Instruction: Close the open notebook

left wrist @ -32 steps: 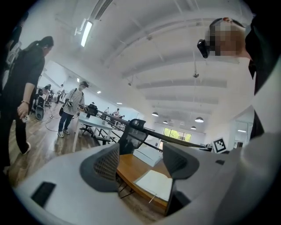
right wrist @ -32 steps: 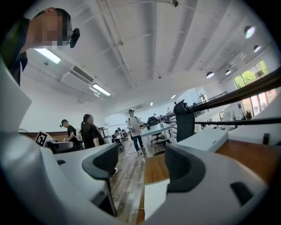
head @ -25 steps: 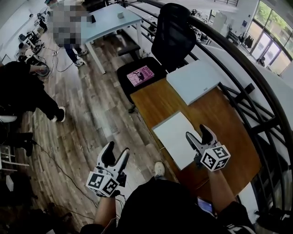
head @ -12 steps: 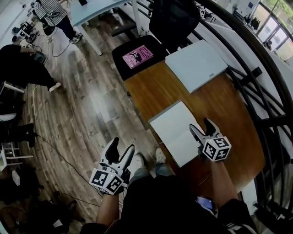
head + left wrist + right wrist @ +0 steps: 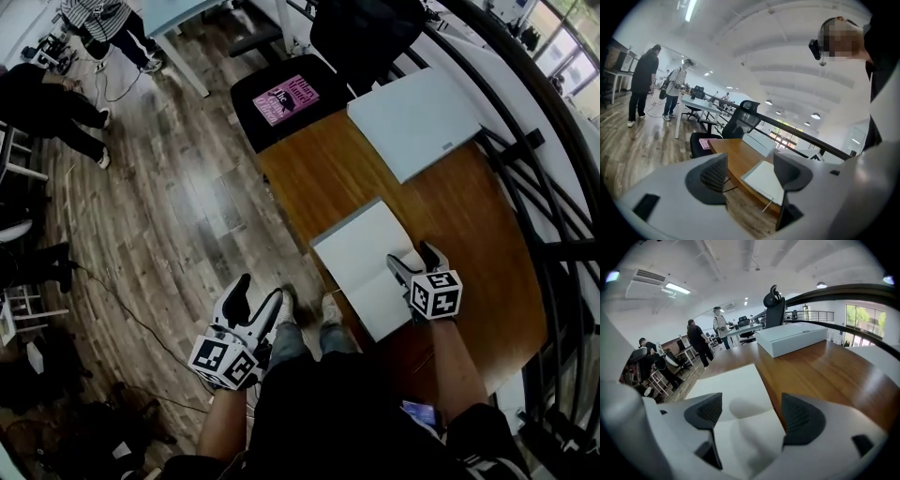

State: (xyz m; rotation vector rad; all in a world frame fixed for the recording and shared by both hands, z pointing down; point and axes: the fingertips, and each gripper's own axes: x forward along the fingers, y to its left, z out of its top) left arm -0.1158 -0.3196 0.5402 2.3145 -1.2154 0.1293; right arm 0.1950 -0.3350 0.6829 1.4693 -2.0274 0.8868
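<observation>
Right forearm reaches forward over near desk (image 5: 469,216) edge. Right gripper (image 5: 411,255) tilts down above right page of open notebook (image 5: 361,262). Jaws wide apart, just been opening, nothing clamped; white page shows beyond gap, contact cannot be told.

Left gripper (image 5: 259,289) low over wood floor (image 5: 178,216), left of desk, jaws apart, empty.

Notebook flat, open, on near half of desk. White box (image 5: 412,117) closed, at far end.
</observation>
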